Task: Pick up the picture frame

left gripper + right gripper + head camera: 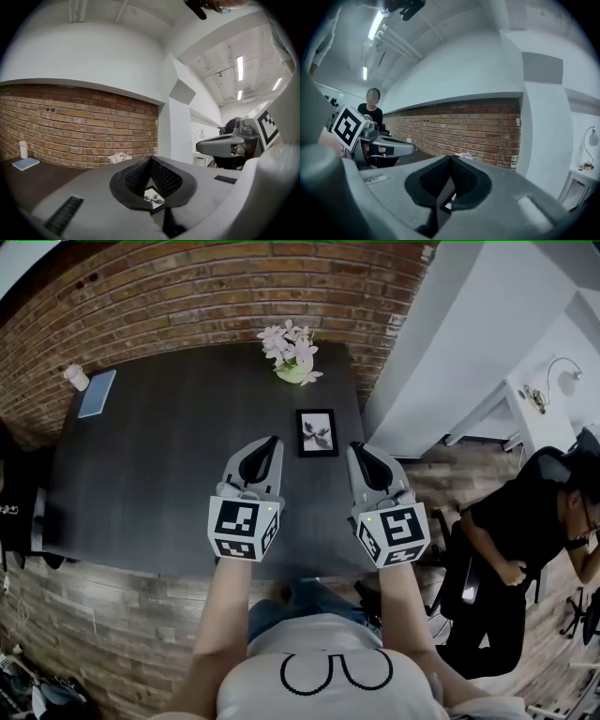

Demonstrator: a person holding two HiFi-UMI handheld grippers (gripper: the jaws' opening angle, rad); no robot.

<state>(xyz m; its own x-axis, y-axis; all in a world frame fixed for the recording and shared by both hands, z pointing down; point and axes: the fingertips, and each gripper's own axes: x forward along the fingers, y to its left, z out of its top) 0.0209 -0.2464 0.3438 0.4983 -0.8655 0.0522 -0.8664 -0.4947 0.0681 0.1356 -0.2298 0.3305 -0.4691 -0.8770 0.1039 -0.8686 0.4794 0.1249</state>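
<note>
A small black picture frame with a flower print lies flat on the dark table, near its right edge. My left gripper hovers just left of the frame, shut and empty. To the frame's right hangs my right gripper, also shut with nothing in it. Both point toward the brick wall. Through the notch of the left gripper's closed jaws the frame shows below. In the right gripper view a corner of the frame peeks through the same kind of notch.
A pot of pale pink flowers stands behind the frame by the brick wall. A blue book and a small white bottle lie at the table's far left. A person in black stands to the right, off the table.
</note>
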